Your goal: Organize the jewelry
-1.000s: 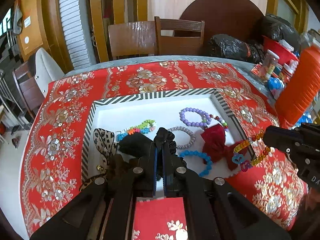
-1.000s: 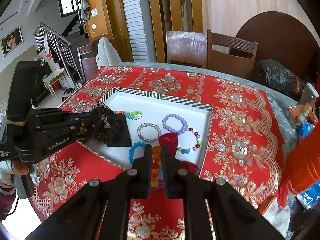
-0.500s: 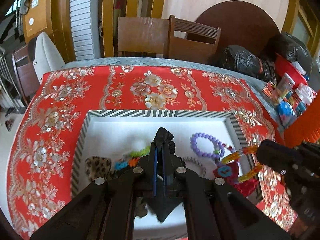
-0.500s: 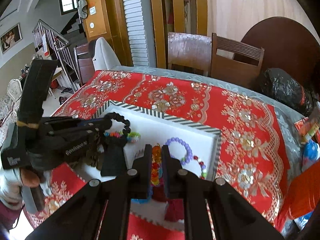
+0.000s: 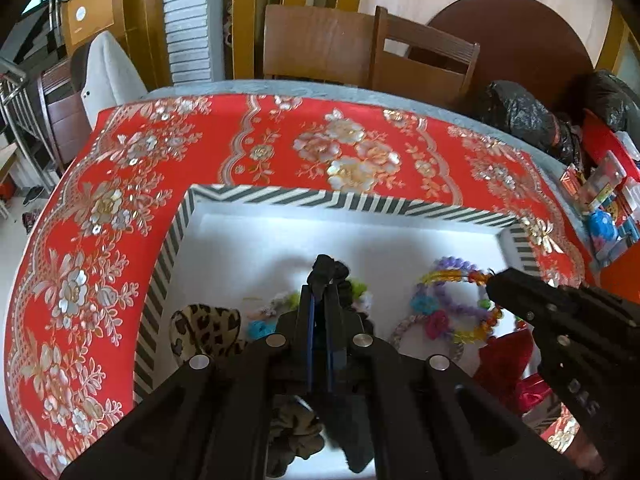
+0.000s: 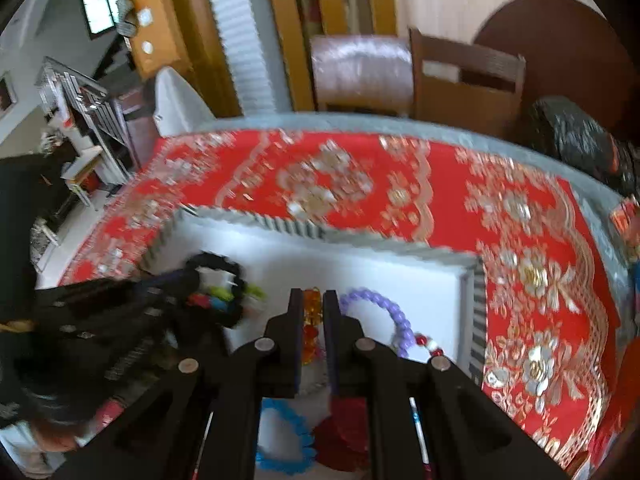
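Red floral cloth (image 5: pixel 120 208); L gripper (image 5: pixel 320 280) pinches black scrunchie (image 5: pixel 328 266), R gripper (image 6: pixel 313 300) amber bracelet (image 6: pixel 312 308).

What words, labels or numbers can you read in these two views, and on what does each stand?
"DA": raised letters on the body of the right tongs; partly cut off, so the reading is uncertain.
Lettering on the body of the left tongs: too blurred to read.
Print on the packets at the table's right edge: too small to read.
Nothing else legible.

Black left gripper (image 5: pixel 320 304) — silver screws, blue-lined fingers (image 5: pixel 309 320)
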A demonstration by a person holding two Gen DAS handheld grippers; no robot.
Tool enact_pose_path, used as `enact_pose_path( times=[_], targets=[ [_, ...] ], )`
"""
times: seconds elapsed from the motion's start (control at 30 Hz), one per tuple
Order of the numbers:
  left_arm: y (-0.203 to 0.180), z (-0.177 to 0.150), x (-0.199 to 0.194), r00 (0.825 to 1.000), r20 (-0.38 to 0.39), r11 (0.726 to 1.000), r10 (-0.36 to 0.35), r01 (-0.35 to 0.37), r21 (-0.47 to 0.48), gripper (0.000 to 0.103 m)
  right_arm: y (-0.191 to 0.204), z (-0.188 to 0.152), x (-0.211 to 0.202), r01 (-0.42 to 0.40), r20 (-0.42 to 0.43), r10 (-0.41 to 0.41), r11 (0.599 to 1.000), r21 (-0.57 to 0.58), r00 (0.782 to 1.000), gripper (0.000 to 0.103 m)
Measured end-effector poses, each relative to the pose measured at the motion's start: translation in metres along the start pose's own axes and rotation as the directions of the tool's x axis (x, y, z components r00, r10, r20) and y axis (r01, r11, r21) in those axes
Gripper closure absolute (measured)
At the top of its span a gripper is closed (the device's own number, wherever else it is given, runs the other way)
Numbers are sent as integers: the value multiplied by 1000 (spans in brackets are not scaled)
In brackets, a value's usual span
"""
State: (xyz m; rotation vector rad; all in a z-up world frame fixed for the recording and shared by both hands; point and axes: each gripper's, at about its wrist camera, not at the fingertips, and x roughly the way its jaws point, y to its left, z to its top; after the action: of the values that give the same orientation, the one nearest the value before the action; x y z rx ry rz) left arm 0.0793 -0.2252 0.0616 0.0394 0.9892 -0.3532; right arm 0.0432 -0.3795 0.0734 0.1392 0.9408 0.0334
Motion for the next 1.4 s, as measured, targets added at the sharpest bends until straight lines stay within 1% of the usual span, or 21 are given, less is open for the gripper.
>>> enact_pose_path(
  times=[0.07,0.23,0.27,0.3,0.33,0.37,0.4,0.43,0.53,0.63,0.67,0.8,0.97,1.1,1.3,1.4],
  targets=[
    [1,-3,2,1000,-3,1000,3,-3,0,98,-9,-8,8,29,-29,-29,1000,12,999,94],
    [1,-9,2,1000,8,1000,22,-22,7,98,-26,-20,15,61,-50,-60,998,31,997,94],
    [1,-10,1,1000,13,1000,28,-28,10,95,-29,-22,16,68,-56,-66,997,36,996,94],
    [2,-10,1,999,18,999,30,-30,11,90,-30,-24,16,69,-59,-67,997,43,996,93],
    [2,-12,-1,999,26,1000,27,-27,10,87,-33,-25,15,66,-62,-63,996,54,996,90],
    [2,-12,-3,999,31,1000,24,-24,9,79,-34,-26,14,61,-61,-57,996,63,996,81],
    [2,-14,-5,999,40,1000,23,-23,9,73,-35,-27,11,55,-52,-51,996,72,997,77],
    [1,-15,-8,998,50,1000,26,-27,13,72,-35,-29,7,52,-40,-49,996,75,998,72],
    [-2,-20,-19,996,83,998,43,-46,34,71,-33,-32,-4,46,-11,-46,997,68,999,71],
    [-7,-25,-34,991,127,997,48,-54,51,71,-30,-38,-18,36,13,-37,997,71,999,66],
    [-7,-26,-38,990,134,997,48,-55,51,71,-29,-41,-23,37,22,-39,997,69,999,64],
    [-10,-35,-55,987,154,997,55,-62,43,71,-19,-55,-47,54,77,-56,998,36,995,60],
    [-14,-48,-77,980,194,997,50,-59,40,71,-7,-74,-80,73,157,-76,997,20,985,48],
    [-20,-62,-93,975,217,997,48,-61,53,71,-1,-88,-96,77,187,-80,997,23,979,48],
    [-35,-85,-113,961,257,987,104,-133,94,71,4,-106,-115,77,212,-82,996,35,974,47],
    [-36,-94,-121,957,271,987,104,-132,90,71,3,-113,-124,75,223,-83,996,44,971,47]
  ],
)
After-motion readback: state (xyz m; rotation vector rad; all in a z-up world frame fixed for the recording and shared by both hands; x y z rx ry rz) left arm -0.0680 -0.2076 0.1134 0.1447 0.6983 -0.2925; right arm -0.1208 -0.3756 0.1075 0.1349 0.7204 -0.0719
